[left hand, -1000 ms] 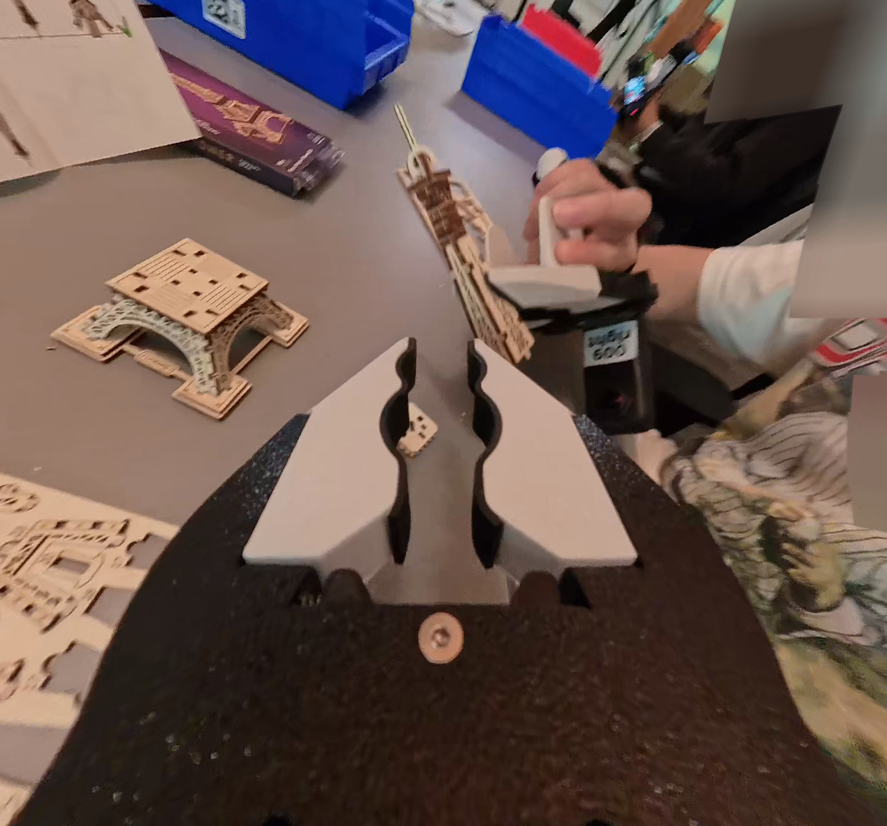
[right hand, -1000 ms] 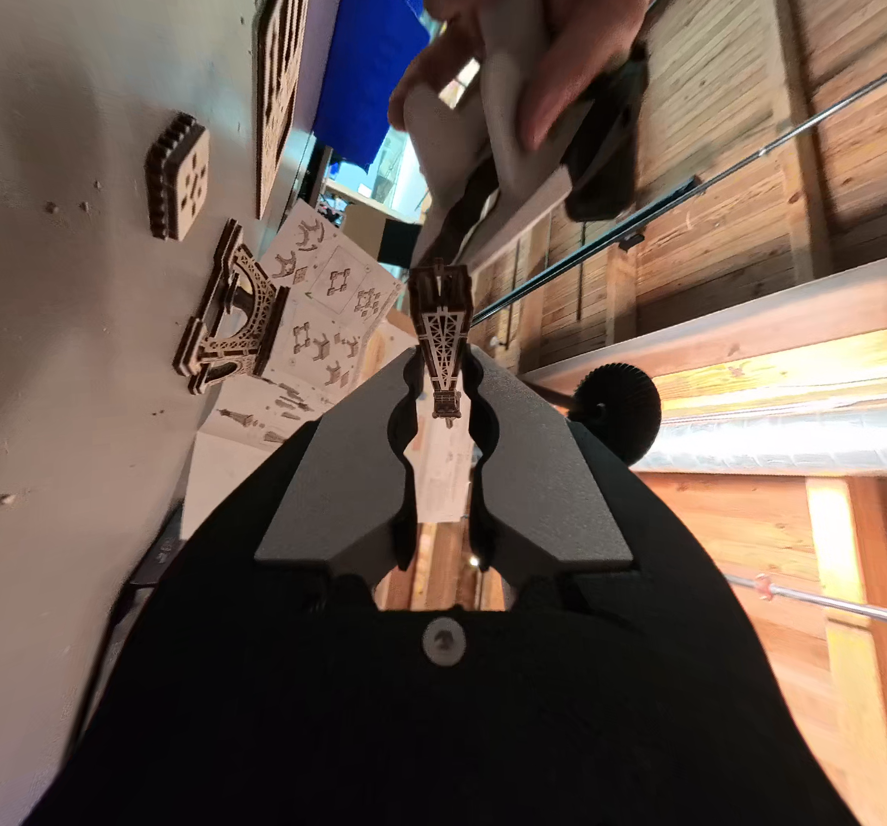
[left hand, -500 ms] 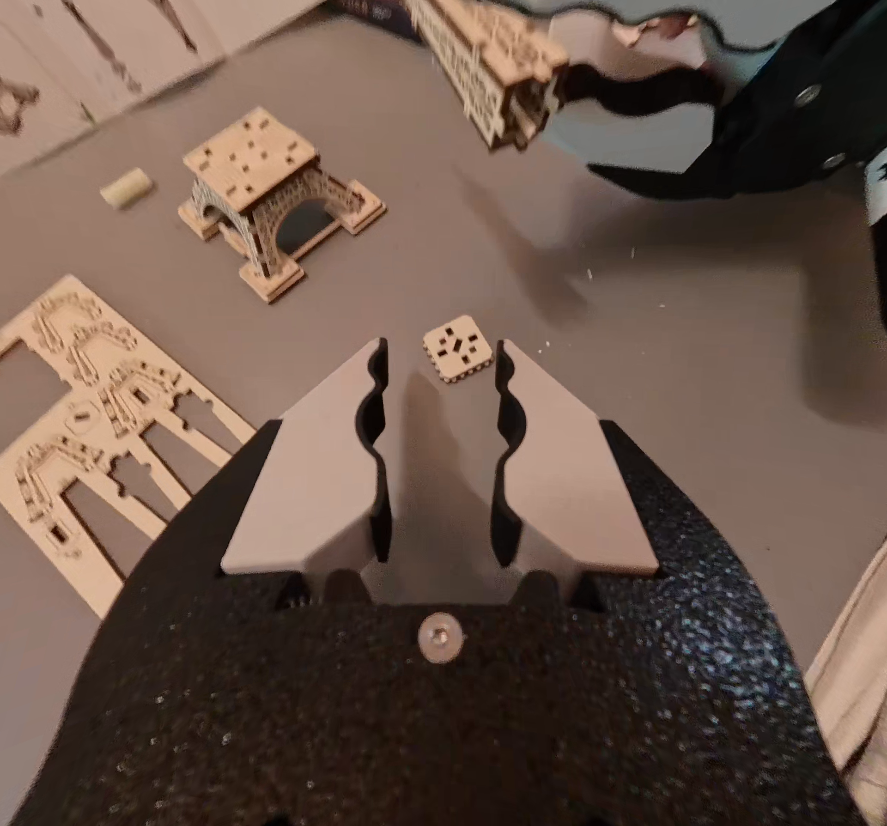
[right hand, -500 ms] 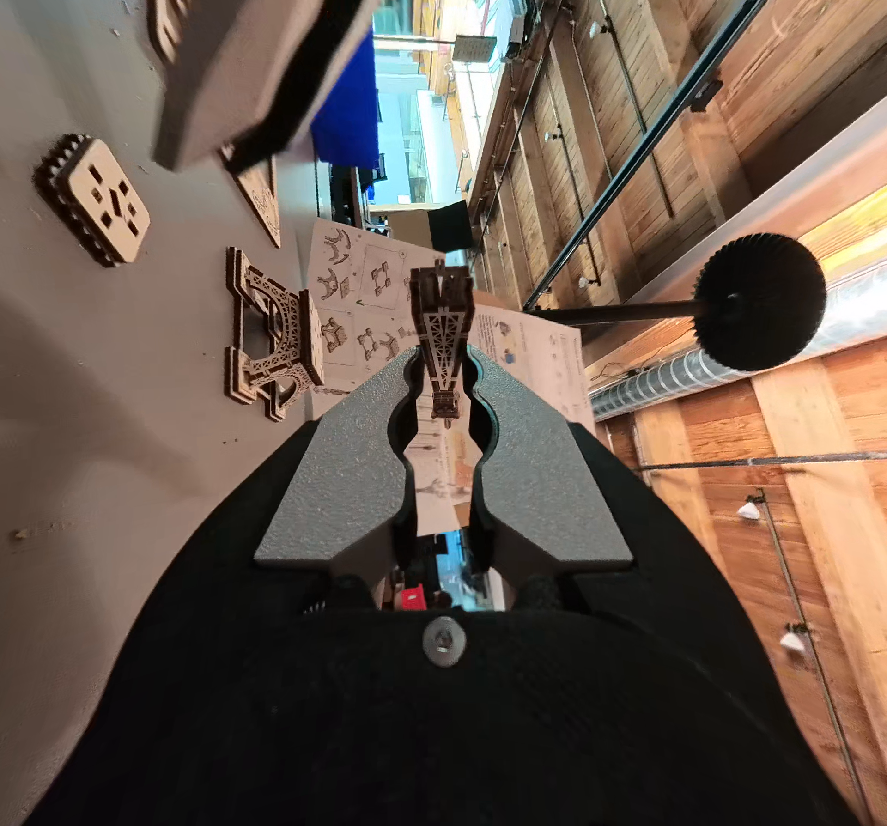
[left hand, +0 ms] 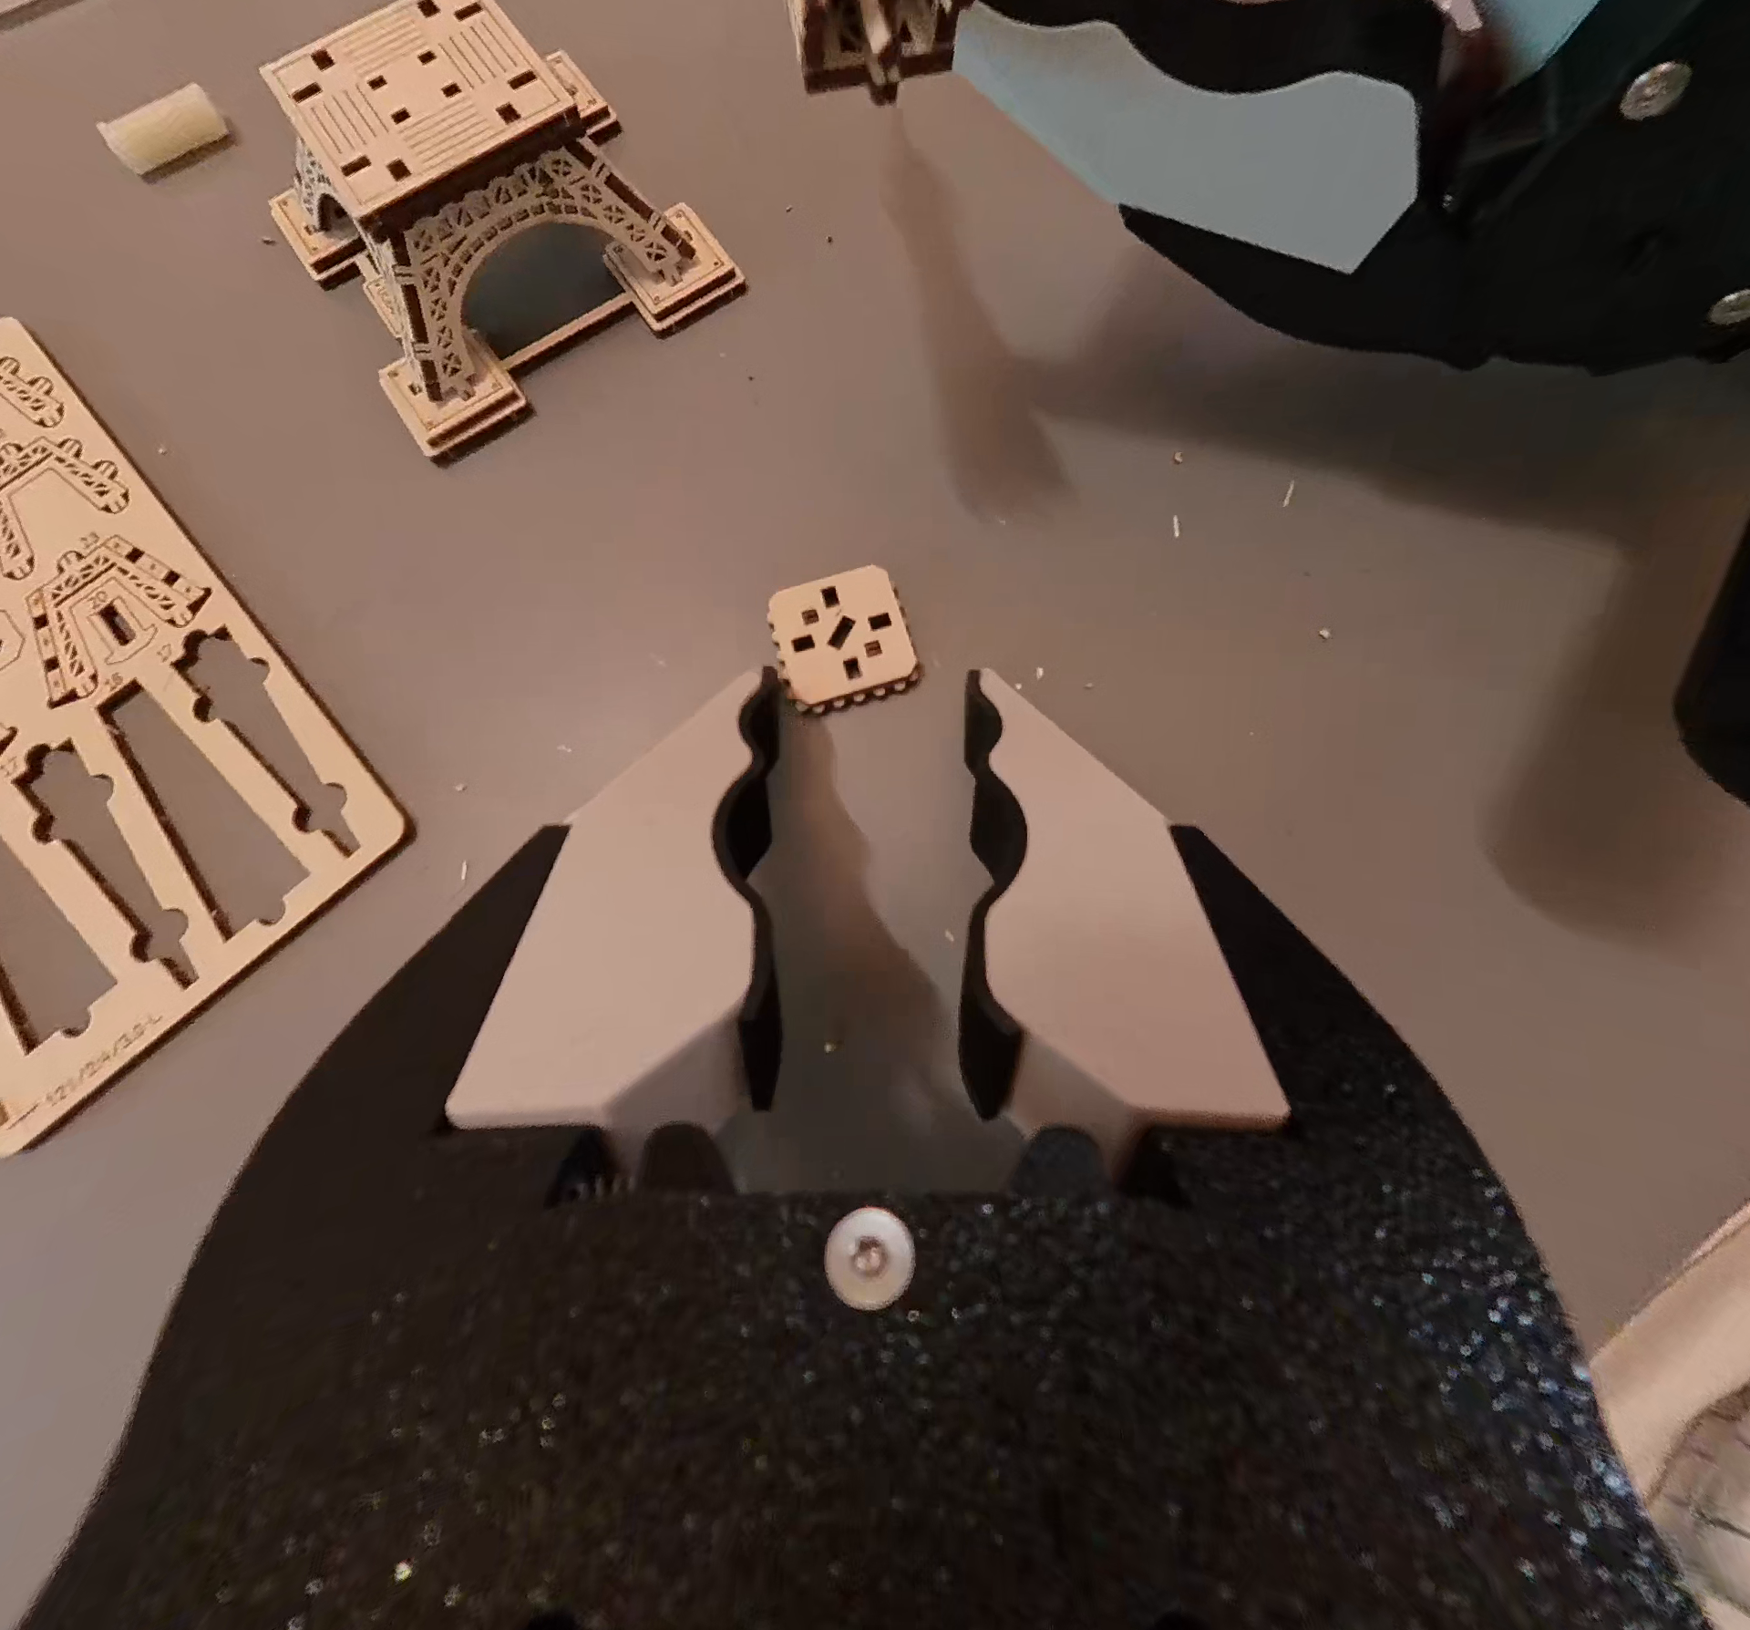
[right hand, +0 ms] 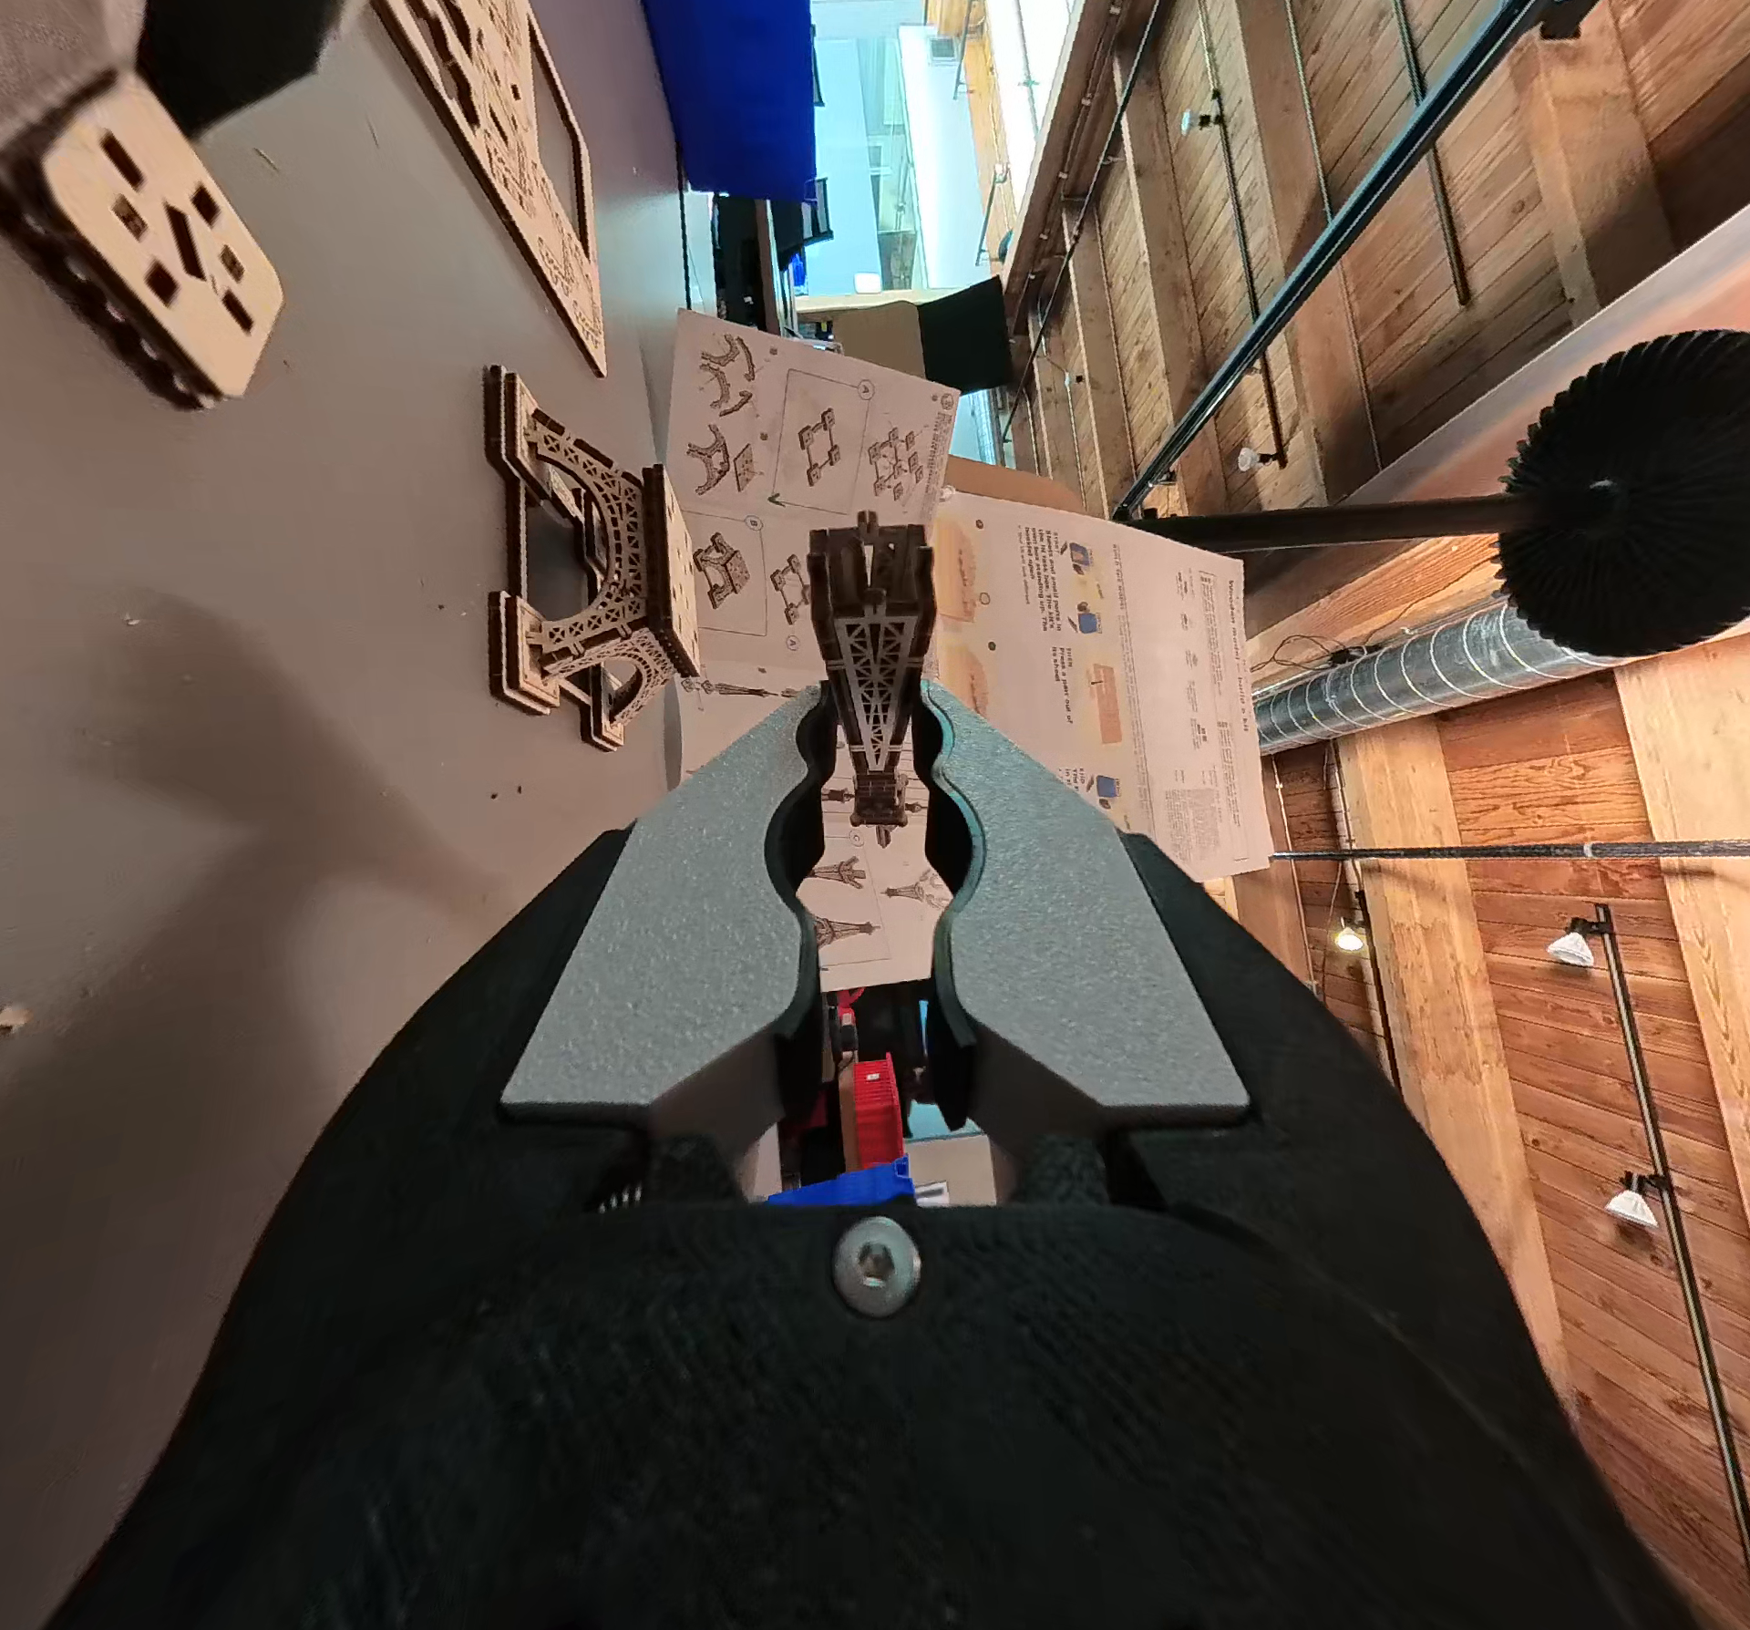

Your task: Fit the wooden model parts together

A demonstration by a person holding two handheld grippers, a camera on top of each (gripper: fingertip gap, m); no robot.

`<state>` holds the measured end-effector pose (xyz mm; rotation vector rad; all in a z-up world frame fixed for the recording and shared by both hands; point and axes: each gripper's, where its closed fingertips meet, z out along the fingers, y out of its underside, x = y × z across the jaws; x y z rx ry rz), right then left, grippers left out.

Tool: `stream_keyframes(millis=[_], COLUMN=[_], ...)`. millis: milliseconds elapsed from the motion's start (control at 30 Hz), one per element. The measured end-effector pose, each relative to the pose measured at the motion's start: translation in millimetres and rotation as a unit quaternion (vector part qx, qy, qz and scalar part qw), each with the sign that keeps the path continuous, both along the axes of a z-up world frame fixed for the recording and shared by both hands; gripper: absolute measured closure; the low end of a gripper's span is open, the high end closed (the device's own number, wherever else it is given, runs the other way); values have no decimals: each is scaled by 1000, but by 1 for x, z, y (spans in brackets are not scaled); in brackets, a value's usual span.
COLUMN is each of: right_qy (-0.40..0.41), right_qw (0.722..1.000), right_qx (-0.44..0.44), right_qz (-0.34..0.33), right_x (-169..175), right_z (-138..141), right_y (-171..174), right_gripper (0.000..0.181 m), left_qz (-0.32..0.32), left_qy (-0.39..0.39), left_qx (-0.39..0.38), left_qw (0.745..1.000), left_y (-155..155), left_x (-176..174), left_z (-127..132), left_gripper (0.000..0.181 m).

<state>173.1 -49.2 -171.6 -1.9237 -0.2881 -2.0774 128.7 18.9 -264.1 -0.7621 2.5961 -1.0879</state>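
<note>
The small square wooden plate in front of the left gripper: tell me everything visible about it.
The small square plate is pale, laser-cut wood with rounded corners, dark notched edges and several small cut-out slots, one slanted in the middle. It lies flat on the grey table, apart from the arched tower base. The left gripper hangs open just short of it, one fingertip at its edge; contact cannot be told.

grey table [left hand: 1184, 732] | instruction sheets [right hand: 1089, 637] propped behind | blue bin [right hand: 748, 31] | pale foam scrap [left hand: 163, 128]
</note>
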Motion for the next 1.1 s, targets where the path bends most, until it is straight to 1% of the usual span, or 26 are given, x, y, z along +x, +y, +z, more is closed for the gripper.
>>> stream_keyframes(millis=[100, 200, 367, 567, 700, 867, 967, 1033, 1100], right_qy=[6, 6, 12, 13, 14, 12, 8, 6, 9], right_qw=[1000, 1000, 1000, 1000, 1000, 1000, 1000, 1000, 1000], right_qx=[-4, -12, -9, -12, -13, -13, -15, -14, -11], right_qz=[2, 2, 2, 0, -2, -3, -1, 2, 7], right_x=[0, 1, 3, 5, 7, 8, 8, 8, 8], right_z=[-3, -5, -6, -8, -8, -7, -6, -6, -6], right_y=[2, 4, 4, 4, 4, 3, 5, 6, 8], right_gripper=[169, 169, 169, 169, 169, 169, 169, 169, 169], left_qz=[2, 1, -23, -46, -56, -65, -88, -123, -155], left_qy=[2, 2, -9, -41, -37, -15, 19, 59, 89], left_qx=[-7, -9, -11, 2, -18, -51, -56, -30, 5], left_qw=[1000, 1000, 1000, 998, 998, 996, 994, 990, 984], left_y=[-4, -5, -6, -3, -3, 2, 5, 7, 10], left_x=[3, 6, 7, 10, 9, 10, 5, -2, -6], left_z=[0, 0, 0, 2, 6, 13, 14, 15, 24], left_gripper=[151, 154, 154, 154, 154, 154, 154, 154, 154])
